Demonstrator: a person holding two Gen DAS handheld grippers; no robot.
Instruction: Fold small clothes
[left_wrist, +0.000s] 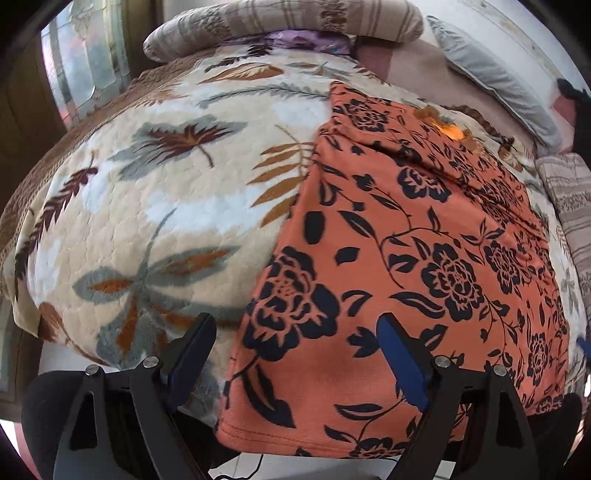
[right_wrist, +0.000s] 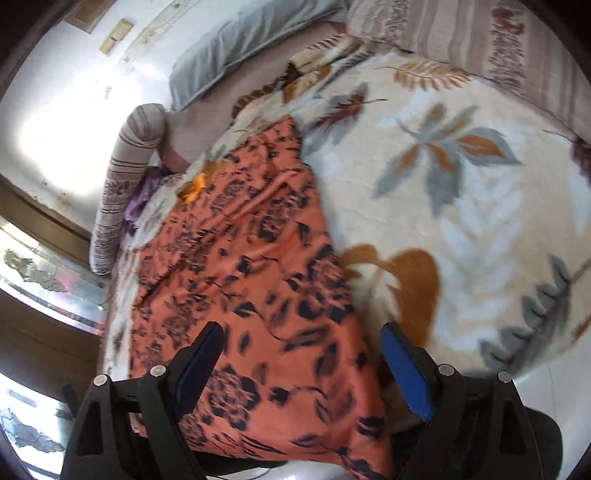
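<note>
The orange floral garment (left_wrist: 424, 258) lies spread flat along the bed (left_wrist: 166, 184), on the leaf-patterned blanket (right_wrist: 461, 203), its near hem hanging just over the bed's near edge. It is laid open, I judge, so that its edges and corners can be reached for a first fold; a bright orange patch shows at its far end, probably the neckline or a label.

The left gripper (left_wrist: 295, 354) hovers over the garment's near corner, jaws released wide and holding nothing: one jaw stands over the blanket, the other over the cloth, the garment's side edge between them. The right gripper (right_wrist: 301, 362) hangs above the garment's opposite near corner, jaws likewise released and empty; this view is blurred.
</note>
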